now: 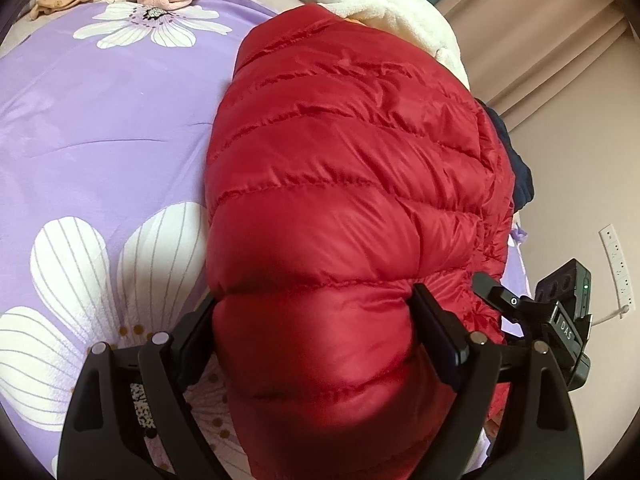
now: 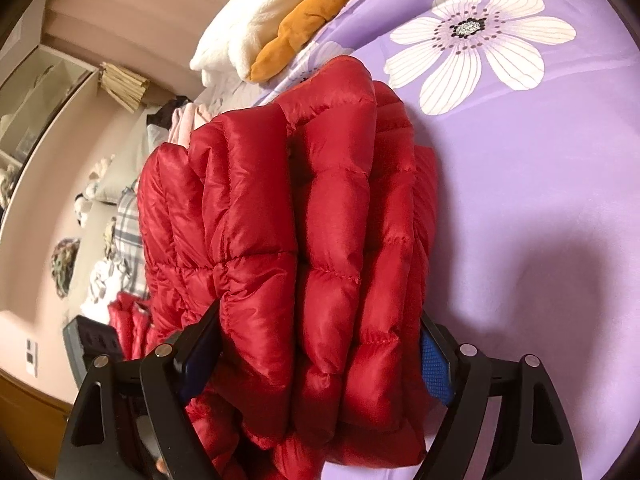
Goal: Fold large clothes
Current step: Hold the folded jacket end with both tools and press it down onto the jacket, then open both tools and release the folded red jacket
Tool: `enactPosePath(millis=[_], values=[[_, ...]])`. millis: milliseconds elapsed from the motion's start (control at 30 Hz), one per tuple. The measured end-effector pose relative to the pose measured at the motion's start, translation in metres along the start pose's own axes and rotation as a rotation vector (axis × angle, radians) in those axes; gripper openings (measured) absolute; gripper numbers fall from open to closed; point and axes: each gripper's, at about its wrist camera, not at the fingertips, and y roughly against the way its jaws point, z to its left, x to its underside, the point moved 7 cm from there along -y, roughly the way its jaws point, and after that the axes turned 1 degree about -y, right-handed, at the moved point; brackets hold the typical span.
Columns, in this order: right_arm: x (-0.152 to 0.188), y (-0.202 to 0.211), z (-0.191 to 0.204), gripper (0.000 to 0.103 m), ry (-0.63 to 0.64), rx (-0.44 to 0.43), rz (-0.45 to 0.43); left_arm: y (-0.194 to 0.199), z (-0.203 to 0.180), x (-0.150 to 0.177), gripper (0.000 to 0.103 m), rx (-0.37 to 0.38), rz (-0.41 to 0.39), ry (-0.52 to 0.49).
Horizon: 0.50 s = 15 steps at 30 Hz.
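Left wrist: red jacket (image 1: 352,184) folded on purple floral sheet (image 1: 100,128), curtains behind, "DAS" on right gripper (image 1: 516,308); both grippers clamping jacket, left gripper (image 1: 316,332) too.

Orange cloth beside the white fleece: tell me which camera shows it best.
The right wrist view. There the orange cloth lies in full length beside the white fleece on the purple sheet. The left wrist view shows only an orange sliver behind the red jacket.

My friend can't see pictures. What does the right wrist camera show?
A puffy red jacket, folded in layers, lies on a purple flowered bedsheet, bulging between the right gripper's wide black fingers. White and orange fleece clothes sit behind it.
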Motion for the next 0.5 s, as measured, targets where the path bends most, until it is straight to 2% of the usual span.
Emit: enactPosePath(millis=[333, 500], values=[[0.003, 0.012, 0.001, 0.085, 0.033, 0.050, -0.017, 0.016, -0.005, -0.006, 0.090, -0.120, -0.059, -0.094], [0.004, 0.021, 0.002, 0.085, 0.048, 0.080, -0.043, 0.021, -0.005, -0.001, 0.089, -0.146, -0.070, -0.132]])
